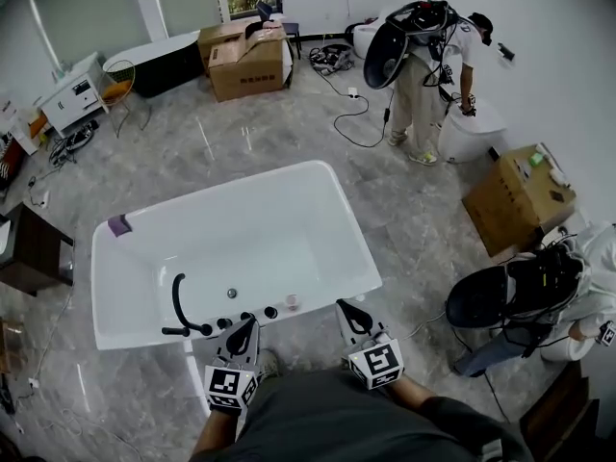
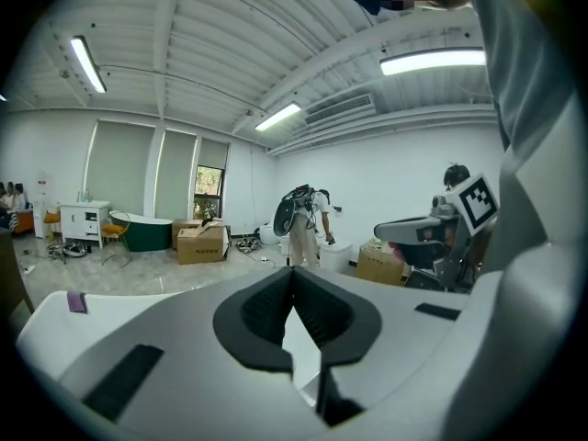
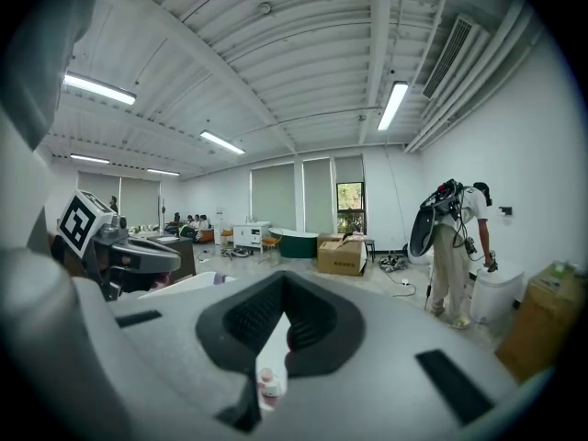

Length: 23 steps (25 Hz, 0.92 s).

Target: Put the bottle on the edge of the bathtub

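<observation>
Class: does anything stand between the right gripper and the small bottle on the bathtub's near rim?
Nothing visible does. Only bare bathtub rim lies between the bottle and the right gripper. The black knobs sit on the bottle's other side, toward the left gripper.

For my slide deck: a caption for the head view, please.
Small bottle sits on the near rim of the white bathtub, between the left claw and right claw, both shut.

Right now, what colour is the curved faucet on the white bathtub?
Black, that curved faucet; clearest in head view.
</observation>
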Tool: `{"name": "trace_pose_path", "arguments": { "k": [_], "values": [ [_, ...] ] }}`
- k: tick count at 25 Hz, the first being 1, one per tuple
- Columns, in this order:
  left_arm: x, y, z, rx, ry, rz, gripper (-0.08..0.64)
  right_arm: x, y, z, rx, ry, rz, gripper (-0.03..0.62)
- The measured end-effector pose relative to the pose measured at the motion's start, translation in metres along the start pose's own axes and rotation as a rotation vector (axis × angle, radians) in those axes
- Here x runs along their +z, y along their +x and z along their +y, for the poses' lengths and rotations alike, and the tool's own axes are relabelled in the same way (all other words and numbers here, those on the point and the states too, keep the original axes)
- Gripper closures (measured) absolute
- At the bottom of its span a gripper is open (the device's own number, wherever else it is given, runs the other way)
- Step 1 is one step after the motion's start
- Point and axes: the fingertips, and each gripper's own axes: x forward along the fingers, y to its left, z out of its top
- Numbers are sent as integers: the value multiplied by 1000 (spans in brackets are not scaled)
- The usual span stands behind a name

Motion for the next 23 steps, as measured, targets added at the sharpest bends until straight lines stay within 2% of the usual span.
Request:
{"name": "trace_pose_path", "arguments": {
  "k": [23],
  "values": [
    [-9,14,-5,-4,16,18,560,-7,-7,-16,-31,19,-10,592]
  ]
}}
